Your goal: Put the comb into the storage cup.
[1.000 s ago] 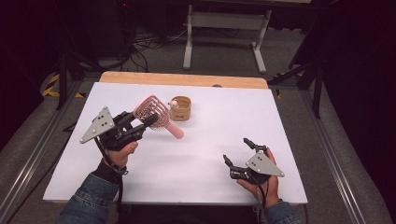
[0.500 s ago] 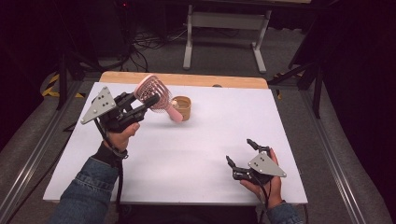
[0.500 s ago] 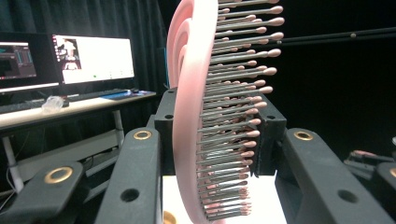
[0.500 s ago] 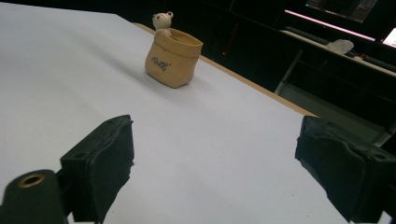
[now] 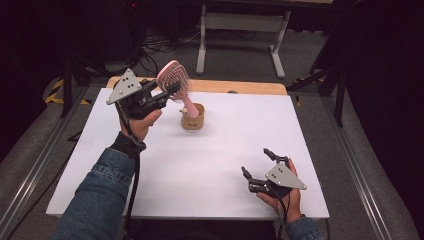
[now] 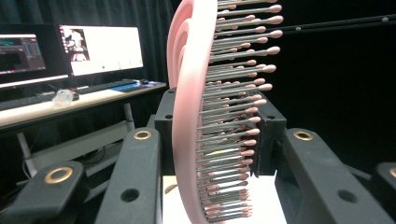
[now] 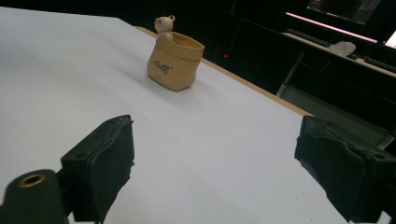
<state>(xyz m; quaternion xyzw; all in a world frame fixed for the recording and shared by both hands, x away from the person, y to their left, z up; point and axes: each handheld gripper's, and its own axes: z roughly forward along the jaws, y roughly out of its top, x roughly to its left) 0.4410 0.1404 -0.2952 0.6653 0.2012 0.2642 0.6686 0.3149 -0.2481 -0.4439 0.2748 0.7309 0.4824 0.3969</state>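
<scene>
Since a second ago my left hand-held gripper (image 5: pixel 167 93) has lifted the pink hairbrush (image 5: pixel 173 82) off the counter (image 5: pixel 200 165) and carried it up toward 12 o'clock; its jaws are clamped on the brush head, bristles (image 6: pixel 233 116) pressed against one pad in the left gripper view. The brush now hangs tilted in the air, its handle (image 5: pixel 190 107) slanting down toward 5 o'clock over the mouth of the small tan pot (image 5: pixel 193 118), which has kept its place just right of that gripper; I cannot tell if the tip is inside. My right hand-held gripper (image 5: pixel 260 170) has not moved: it rests low near 5 o'clock on the counter, jaws spread wide with nothing between them, the pot (image 7: pixel 176 60) well ahead of it.

The counter is a white sheet over a wooden top (image 5: pixel 235 87). Beyond it the room is dark, with a grey stand (image 5: pixel 239 30), floor cables (image 5: pixel 160 47), and lit monitors (image 6: pixel 100 49) on a desk.
</scene>
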